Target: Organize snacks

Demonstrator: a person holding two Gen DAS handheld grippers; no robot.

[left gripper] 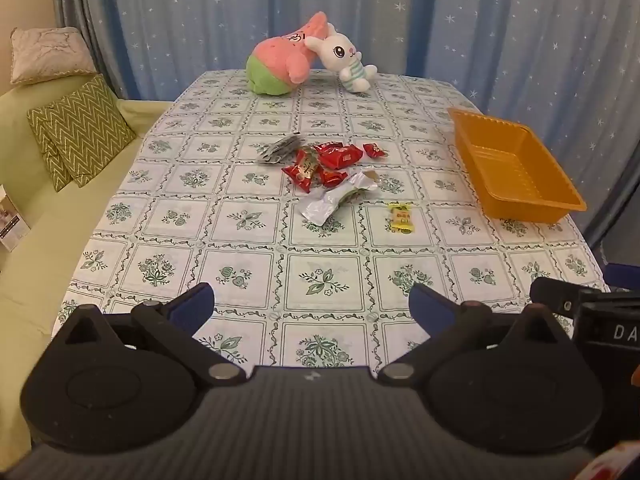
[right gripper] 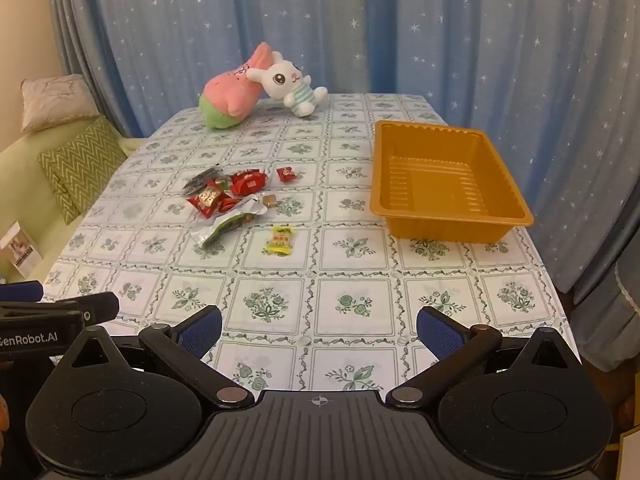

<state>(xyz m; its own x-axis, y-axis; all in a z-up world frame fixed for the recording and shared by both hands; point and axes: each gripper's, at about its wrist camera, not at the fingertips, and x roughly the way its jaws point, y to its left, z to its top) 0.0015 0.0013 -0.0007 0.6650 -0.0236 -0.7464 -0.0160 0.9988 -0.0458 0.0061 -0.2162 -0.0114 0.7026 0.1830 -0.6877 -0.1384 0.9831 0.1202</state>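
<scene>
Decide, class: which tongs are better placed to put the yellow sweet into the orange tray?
Probably the right tongs: open, empty, with the yellow sweet ahead and the orange tray on their side.

Far ahead of the claw, at the back edge of the bench (left gripper: 240, 264), a pink and green plush toy (left gripper: 280, 64) lies tilted, with a white plush rabbit (left gripper: 344, 58) leaning against its right side, touching it. A checked cloth with green flowers covers the bench. Behind hangs a blue curtain (left gripper: 400, 12) dotted with white stars. Off to the claw's left stands a pale green sofa (left gripper: 24, 240) bearing a green zigzag cushion (left gripper: 80, 132) and a cream cushion (left gripper: 48, 54) behind it.
</scene>
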